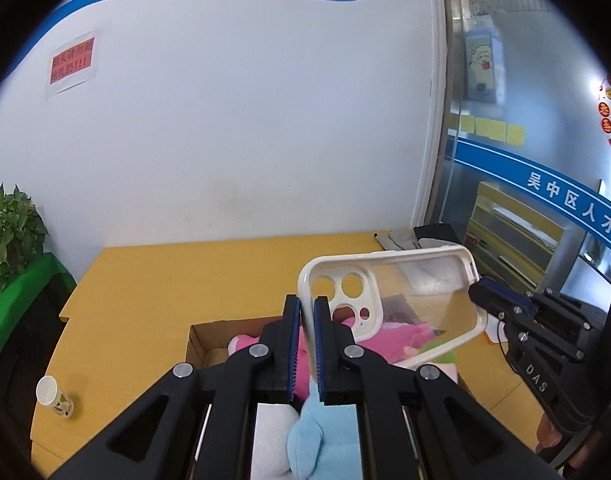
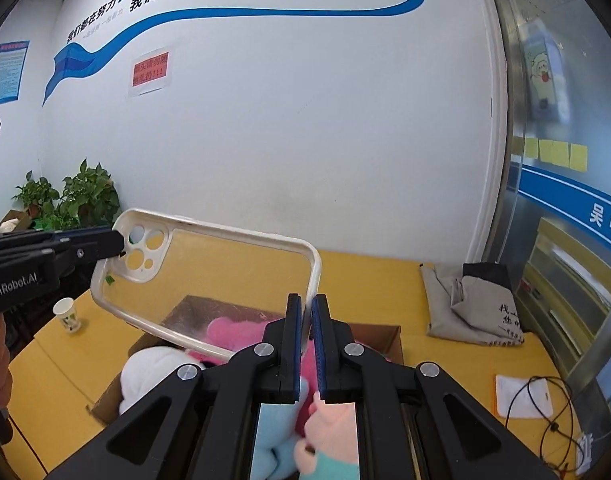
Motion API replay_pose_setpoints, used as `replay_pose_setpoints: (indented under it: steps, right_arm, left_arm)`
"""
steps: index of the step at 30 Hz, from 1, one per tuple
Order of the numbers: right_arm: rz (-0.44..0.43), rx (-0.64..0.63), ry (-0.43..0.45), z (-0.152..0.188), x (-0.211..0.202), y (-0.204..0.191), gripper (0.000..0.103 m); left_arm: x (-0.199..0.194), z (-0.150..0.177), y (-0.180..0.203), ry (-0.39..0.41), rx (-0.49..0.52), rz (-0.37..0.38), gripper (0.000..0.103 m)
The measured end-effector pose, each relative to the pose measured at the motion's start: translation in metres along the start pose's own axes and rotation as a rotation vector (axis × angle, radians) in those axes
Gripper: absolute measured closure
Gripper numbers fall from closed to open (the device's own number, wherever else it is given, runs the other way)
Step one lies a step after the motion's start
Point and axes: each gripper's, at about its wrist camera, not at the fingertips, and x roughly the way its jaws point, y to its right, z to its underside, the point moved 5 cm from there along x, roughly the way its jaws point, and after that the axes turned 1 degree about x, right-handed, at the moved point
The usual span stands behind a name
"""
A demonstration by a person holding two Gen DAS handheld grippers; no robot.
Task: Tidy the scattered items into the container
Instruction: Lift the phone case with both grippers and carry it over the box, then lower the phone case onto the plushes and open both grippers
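**A:** Standing by the desk (image 1: 145,280) here. From the left wrist view: the left hand-held gripper (image 1: 305,312) is pinched tight on the camera-cutout end of a white-rimmed phone case (image 1: 425,304). The case's long axis runs off to the right, straight to the right hand-held gripper (image 1: 479,294), which nips the far short end. Cardboard box (image 1: 209,344) with pink plush toys (image 1: 389,338) sits directly underneath. A paper cup (image 1: 53,396) stands off to the left.

**B:** And the other side?

**A:** Right wrist view, same story mirrored. The right hand-held gripper (image 2: 307,312) is clamped on the plain end of the phone case (image 2: 225,280), and the case stretches left to the left hand-held gripper (image 2: 119,242) at the camera holes. The cardboard box (image 2: 385,336) is right below again, plush toys (image 2: 233,332) showing through the clear back.

**B:** So which hand's closer?

**A:** Neither, really: one end each, case slung crosswise above the box. I'd guess it just needs lowering straight down.
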Motion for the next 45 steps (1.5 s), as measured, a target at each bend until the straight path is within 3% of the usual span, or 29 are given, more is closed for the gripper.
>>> replay_pose_setpoints:
  steps: [3, 7, 14, 17, 25, 28, 30, 32, 33, 38, 42, 45]
  right_arm:
    - [0.004, 0.005, -0.02, -0.008, 0.028, 0.007, 0.096]
    - [0.031, 0.012, -0.086, 0.001, 0.074, 0.012, 0.097]
    - [0.04, 0.063, -0.308, 0.063, 0.163, 0.011, 0.097]
    - [0.059, 0.064, -0.376, 0.089, 0.179, 0.011, 0.097]
    - [0.091, 0.032, -0.466, 0.114, 0.197, 0.017, 0.097]
    - [0.081, 0.033, -0.481, 0.119, 0.196, 0.017, 0.096]
    - [0.099, 0.03, -0.464, 0.119, 0.191, 0.022, 0.077]
    - [0.1, 0.042, -0.427, 0.115, 0.177, 0.024, 0.026]
    - [0.095, 0.059, -0.396, 0.112, 0.165, 0.026, 0.02]
    - [0.044, 0.056, -0.301, 0.101, 0.1, 0.017, 0.01]
    - [0.011, 0.038, -0.239, 0.107, 0.034, 0.004, 0.002]
    - [-0.022, 0.044, -0.199, 0.124, -0.01, -0.001, 0.0]
  left_arm:
    - [0.027, 0.001, -0.006, -0.008, 0.007, 0.005, 0.096]
    - [0.069, 0.02, -0.021, -0.084, -0.011, 0.002, 0.096]
    - [0.144, 0.074, -0.034, -0.249, -0.081, 0.002, 0.097]
    - [0.166, 0.092, -0.033, -0.318, -0.089, 0.009, 0.097]
    - [0.171, 0.099, -0.032, -0.321, -0.119, 0.023, 0.093]
    - [0.158, 0.094, -0.035, -0.288, -0.144, 0.037, 0.077]
    - [0.145, 0.089, -0.038, -0.258, -0.137, 0.011, 0.051]
    - [0.127, 0.085, -0.041, -0.218, -0.138, 0.003, 0.042]
    - [0.117, 0.083, -0.042, -0.204, -0.139, 0.002, 0.039]
    - [0.052, 0.094, -0.04, -0.115, -0.14, -0.038, 0.024]
    - [-0.006, 0.125, -0.019, -0.037, -0.082, -0.106, 0.024]
    - [-0.039, 0.155, 0.002, -0.032, -0.053, -0.119, 0.022]
